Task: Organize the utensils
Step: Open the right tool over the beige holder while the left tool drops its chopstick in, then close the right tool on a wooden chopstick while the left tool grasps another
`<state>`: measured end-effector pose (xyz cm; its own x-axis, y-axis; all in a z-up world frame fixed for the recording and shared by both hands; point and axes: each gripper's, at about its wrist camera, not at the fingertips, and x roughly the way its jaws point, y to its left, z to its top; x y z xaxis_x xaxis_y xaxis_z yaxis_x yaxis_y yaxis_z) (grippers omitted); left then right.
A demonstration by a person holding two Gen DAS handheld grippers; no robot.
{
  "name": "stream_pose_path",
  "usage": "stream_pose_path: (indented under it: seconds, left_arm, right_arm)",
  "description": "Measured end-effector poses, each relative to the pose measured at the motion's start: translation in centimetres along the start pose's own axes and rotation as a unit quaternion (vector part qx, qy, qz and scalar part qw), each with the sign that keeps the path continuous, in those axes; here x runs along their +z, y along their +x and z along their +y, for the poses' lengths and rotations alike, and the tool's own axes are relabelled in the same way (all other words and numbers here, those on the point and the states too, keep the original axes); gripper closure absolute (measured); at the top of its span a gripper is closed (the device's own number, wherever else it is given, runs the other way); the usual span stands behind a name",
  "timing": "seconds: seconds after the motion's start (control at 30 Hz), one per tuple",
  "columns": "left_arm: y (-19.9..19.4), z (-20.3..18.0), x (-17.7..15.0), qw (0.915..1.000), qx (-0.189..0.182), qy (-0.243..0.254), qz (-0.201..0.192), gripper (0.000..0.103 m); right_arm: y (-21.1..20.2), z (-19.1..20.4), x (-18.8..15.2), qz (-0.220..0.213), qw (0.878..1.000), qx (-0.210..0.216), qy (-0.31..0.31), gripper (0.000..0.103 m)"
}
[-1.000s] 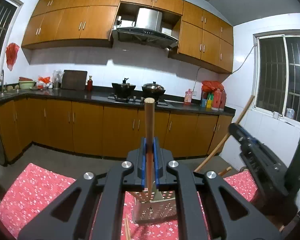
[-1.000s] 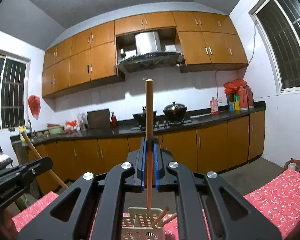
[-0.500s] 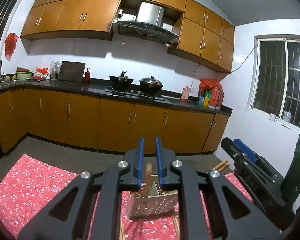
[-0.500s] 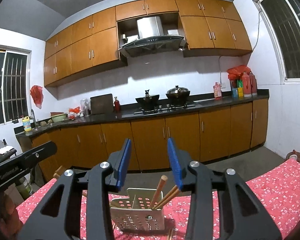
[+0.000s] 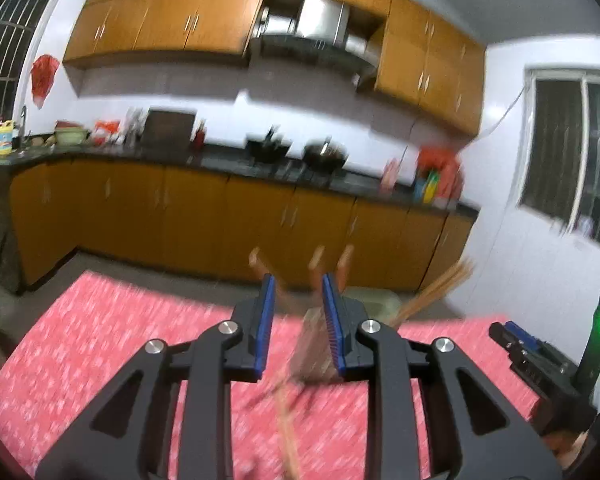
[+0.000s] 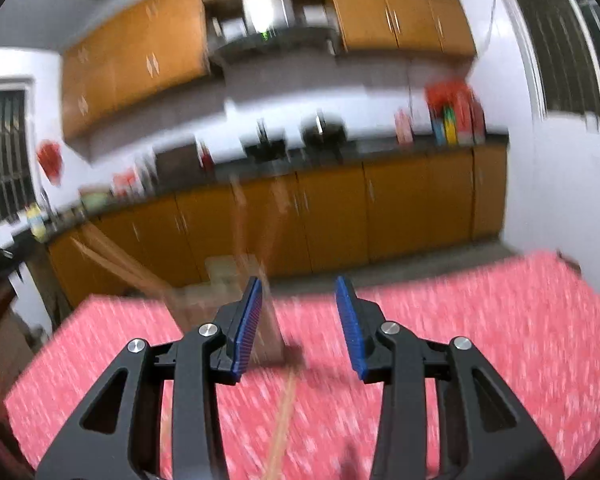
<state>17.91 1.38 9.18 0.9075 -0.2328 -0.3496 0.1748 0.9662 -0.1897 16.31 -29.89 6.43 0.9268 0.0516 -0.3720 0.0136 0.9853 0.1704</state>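
Observation:
Both views are blurred by motion. In the left wrist view the perforated metal utensil holder stands on the red floral cloth, just beyond my left gripper. Wooden chopsticks stick up out of it. The left jaws are opening and the pads press on nothing. My right gripper is open and holds nothing; the holder is half hidden behind its left finger. A loose chopstick lies on the cloth in front of it, also seen as a loose chopstick in the left wrist view.
A bundle of wooden sticks slants up behind the holder next to a pale container. The right gripper's body shows at the right edge. Kitchen cabinets and a worktop run along the far wall. The red cloth stretches to the right.
Both grippers were shut on upright chopsticks a second ago; they have let go, opened and sunk toward the cloth. The chopsticks now stand in the holder.

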Motion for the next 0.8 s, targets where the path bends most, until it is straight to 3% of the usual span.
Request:
stream_pose_path:
  seconds: [0.1,0.17,0.23,0.4,0.53,0.8]
  left_arm:
    - [1.8,1.3,-3.5,0.9977,0.022,0.005,0.063,0.078]
    - [2.9,2.2,-6.1,0.9940,0.027,-0.001,0.106,0.078]
    - [3.8,2.9,-8.1,0.9897,0.027,-0.012,0.140,0.078]
    - [4.9,3.6,-11.4,0.9812,0.019,-0.034,0.189,0.078]
    - [5.5,3.4,-12.2,0.9782,0.012,-0.035,0.204,0.078]
    - [6.2,2.7,-13.6,0.9731,0.001,-0.035,0.228,0.078]
  right_arm:
    - [3.6,-1.6,-4.2,0.115,0.993,-0.004,0.031,0.064]
    - [5.1,-1.9,-6.7,0.168,0.984,0.015,0.055,0.072]
    - [5.9,-1.7,-8.2,0.196,0.978,0.026,0.064,0.073]
    - [6.6,0.2,-10.4,0.222,0.973,0.048,0.041,0.073]
    - [7.2,1.6,-11.8,0.240,0.970,0.040,0.009,0.076]
    - [7.2,0.9,-12.4,0.244,0.970,0.023,0.004,0.077]
